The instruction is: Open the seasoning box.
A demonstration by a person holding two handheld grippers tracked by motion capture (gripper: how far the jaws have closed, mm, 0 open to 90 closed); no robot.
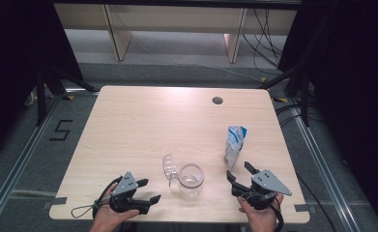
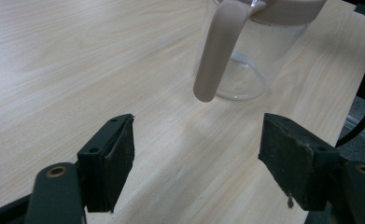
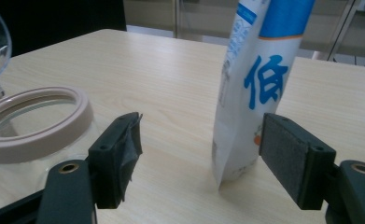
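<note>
I see a light wood table, cable hole near far edge. Directly on it: clear jar with flipped-open lid, upright white-blue bag to its right, apart.

Clear jar, lid flipped open, stands near my bench edge; blue-white pouch upright just right.

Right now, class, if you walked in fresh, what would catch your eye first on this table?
Probably the blue-and-white pouch standing upright toward the table's right side, with the open right tool just in front of it. Next, the clear jar near the front edge, its lid flipped open, with the open left tool beside it.
</note>
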